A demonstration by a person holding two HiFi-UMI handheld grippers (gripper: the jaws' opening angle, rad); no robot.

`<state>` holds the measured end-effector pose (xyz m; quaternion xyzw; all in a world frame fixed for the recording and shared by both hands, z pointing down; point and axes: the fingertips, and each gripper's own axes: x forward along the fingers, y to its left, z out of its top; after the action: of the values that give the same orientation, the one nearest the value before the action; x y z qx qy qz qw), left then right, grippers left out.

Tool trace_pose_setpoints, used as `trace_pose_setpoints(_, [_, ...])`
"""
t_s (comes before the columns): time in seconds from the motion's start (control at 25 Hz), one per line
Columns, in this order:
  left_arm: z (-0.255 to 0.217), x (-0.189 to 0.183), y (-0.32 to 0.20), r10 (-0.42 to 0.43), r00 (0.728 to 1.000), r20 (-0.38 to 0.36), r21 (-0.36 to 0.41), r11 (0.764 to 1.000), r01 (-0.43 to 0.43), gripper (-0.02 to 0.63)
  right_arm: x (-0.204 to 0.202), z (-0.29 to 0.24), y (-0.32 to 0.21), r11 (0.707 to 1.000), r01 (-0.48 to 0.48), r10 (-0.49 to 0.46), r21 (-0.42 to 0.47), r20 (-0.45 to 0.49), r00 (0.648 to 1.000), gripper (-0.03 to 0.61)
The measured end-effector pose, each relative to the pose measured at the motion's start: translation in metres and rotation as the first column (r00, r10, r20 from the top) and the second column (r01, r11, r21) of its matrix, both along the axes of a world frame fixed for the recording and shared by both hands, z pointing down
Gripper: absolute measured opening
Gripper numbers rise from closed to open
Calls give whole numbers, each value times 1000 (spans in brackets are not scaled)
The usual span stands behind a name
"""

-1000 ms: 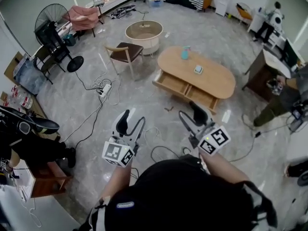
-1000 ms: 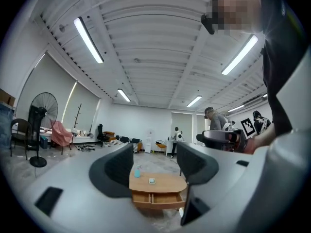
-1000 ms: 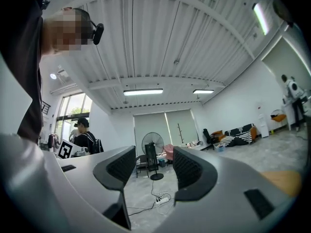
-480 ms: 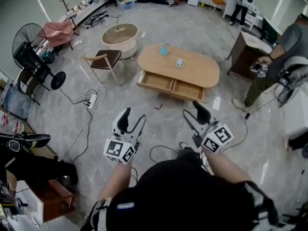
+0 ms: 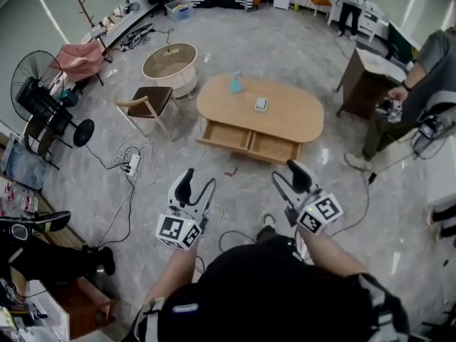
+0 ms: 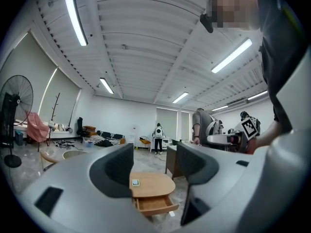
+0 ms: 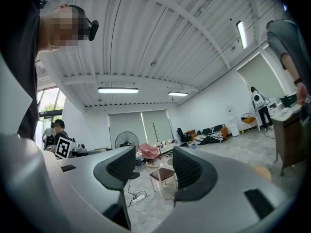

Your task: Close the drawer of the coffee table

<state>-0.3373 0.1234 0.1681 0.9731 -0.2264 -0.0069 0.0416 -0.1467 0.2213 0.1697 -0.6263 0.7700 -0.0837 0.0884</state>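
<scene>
We're swinging round on the coffee table [image 5: 285, 116]: a second ago it was lying off to the right, and now it's sitting squarely ahead of both pairs of jaws, well beyond them. The drawer [image 5: 249, 141] is still hanging open on the table's near side. The left gripper [image 5: 197, 182] is carrying its jaws apart with nothing between them, the drawer showing far off in the gap. The right gripper [image 5: 286, 177] is likewise spread and empty, with a chair [image 7: 160, 174] beyond its tips. The marker cubes [image 5: 177, 231] are showing black-and-white squares. The label [image 5: 184, 307] on our dark top is too small to read.
</scene>
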Motion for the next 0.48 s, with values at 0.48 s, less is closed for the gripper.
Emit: trace_pose_setpoints(0.48, [28, 186, -81, 32, 999, 39, -6, 999, -32, 261, 186, 31, -74, 997, -70, 71, -33, 25, 997, 215])
